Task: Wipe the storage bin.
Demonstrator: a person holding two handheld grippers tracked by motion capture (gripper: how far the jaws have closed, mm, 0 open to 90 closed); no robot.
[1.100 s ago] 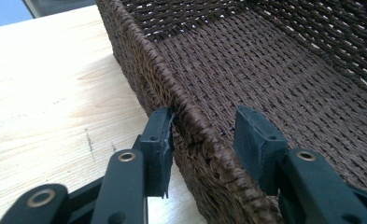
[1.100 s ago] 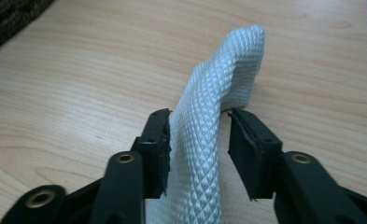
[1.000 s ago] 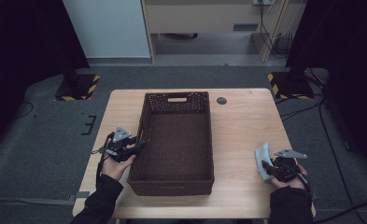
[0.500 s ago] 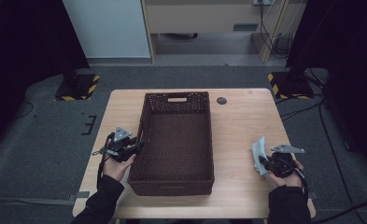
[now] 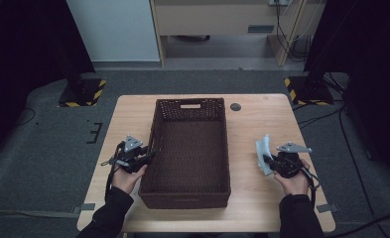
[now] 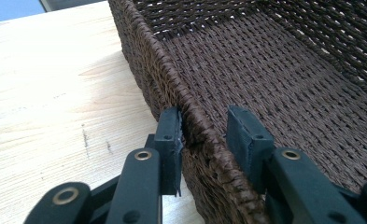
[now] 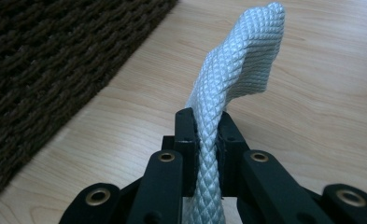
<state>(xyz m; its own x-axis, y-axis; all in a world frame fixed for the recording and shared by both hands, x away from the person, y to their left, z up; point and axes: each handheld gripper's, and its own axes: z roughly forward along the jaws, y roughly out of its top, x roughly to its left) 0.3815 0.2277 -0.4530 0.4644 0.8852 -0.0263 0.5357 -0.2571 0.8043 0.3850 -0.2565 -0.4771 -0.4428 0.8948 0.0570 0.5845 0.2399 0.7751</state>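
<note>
1. Right tool clenched a pale grey, diamond-textured cloth between its two black jaws, which had just been closing on it; the cloth stood up out of the grip and curled over at its top.

2. Seen from the high view, the right tool sat over the right part of the light wooden table, in the person's right hand, with the cloth standing just beside the basket's right wall but apart from it.

3. Left tool straddled the left wall of a dark brown woven basket, one jaw outside against the wicker and the other inside, with a small gap showing between that inner pad and the rim; its jaws had just been closing around the wall, though a firm clamp could not be confirmed.

4. From above, the left tool lay at the basket's left rim, about halfway along its length, held by the person's left hand.

5. Rectangular and deep, the basket stood in the middle of the table, a slot handle cut into its far end wall.

6. One small dark round disc lay on the table near the basket's far right corner.
</note>
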